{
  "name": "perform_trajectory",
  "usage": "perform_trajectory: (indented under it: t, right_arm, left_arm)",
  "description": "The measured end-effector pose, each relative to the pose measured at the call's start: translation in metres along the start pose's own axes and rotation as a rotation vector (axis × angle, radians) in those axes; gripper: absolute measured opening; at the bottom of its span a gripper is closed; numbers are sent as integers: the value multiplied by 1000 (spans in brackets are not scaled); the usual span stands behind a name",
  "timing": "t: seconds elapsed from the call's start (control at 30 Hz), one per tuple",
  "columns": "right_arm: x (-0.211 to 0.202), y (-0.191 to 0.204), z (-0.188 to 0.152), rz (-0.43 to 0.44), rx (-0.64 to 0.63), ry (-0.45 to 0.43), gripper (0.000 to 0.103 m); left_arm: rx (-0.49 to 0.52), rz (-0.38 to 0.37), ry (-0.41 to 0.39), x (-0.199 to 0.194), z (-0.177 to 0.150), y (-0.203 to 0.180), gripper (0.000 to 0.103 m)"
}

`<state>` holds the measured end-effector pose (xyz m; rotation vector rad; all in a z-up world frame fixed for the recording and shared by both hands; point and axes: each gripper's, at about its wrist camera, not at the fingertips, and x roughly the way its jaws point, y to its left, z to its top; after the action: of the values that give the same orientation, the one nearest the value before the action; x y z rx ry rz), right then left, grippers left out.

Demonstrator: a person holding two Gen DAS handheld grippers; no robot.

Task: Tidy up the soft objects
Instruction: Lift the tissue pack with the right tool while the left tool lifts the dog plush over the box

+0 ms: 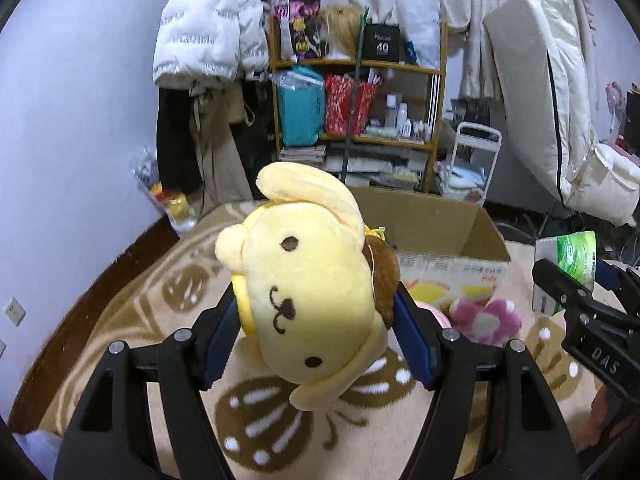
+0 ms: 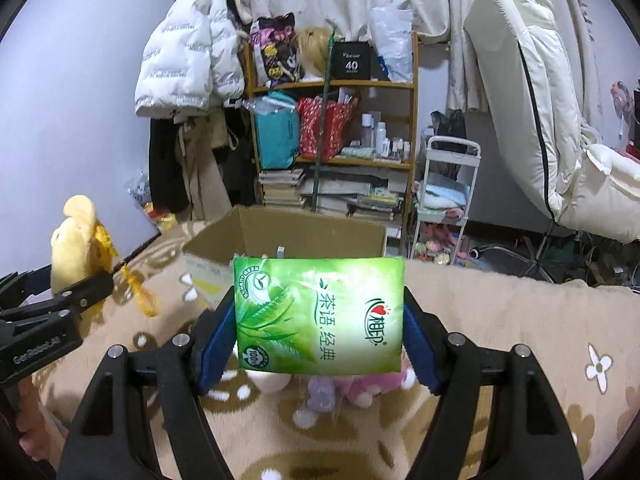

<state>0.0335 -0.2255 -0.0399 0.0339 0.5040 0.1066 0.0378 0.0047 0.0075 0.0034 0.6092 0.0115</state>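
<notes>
My left gripper (image 1: 316, 328) is shut on a yellow dog plush (image 1: 304, 292), held above the blanket; the plush also shows at the left of the right wrist view (image 2: 76, 244). My right gripper (image 2: 320, 340) is shut on a green tissue pack (image 2: 320, 312), held above the blanket; the pack also shows at the right of the left wrist view (image 1: 576, 256). An open cardboard box (image 2: 316, 232) sits on the blanket just beyond both grippers, and in the left wrist view (image 1: 440, 236) too. A pink flower plush (image 1: 486, 320) lies in front of the box.
A beige patterned blanket (image 2: 500, 320) covers the bed. Pink and purple soft toys (image 2: 360, 388) lie under the tissue pack. A wooden shelf (image 2: 332, 120), hanging coats (image 2: 184, 60), a white cart (image 2: 444, 192) and a folded white mattress (image 2: 532, 100) stand behind.
</notes>
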Motion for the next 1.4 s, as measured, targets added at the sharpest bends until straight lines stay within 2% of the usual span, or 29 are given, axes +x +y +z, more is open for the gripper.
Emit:
perform_trajectory:
  t: [0.13, 0.37, 0.67, 0.97, 1.2, 1.4]
  right_arm:
    - [2, -4, 15, -14, -4, -48, 78]
    - [10, -7, 49, 12, -25, -93, 78]
    - [27, -6, 84, 59, -52, -138, 78]
    - [67, -10, 79, 95, -3, -112, 78]
    - [109, -25, 60, 106, 41, -21, 78]
    - [138, -37, 45, 112, 67, 51, 78]
  left_arm:
    - [18, -2, -35, -3, 18, 0, 70]
    - [66, -14, -118, -3, 58, -10, 70]
    - [116, -33, -174, 33, 93, -28, 71]
    - [142, -78, -114, 93, 88, -40, 71]
    - [138, -99, -34, 137, 78, -50, 71]
    - [160, -107, 16, 159, 68, -57, 72]
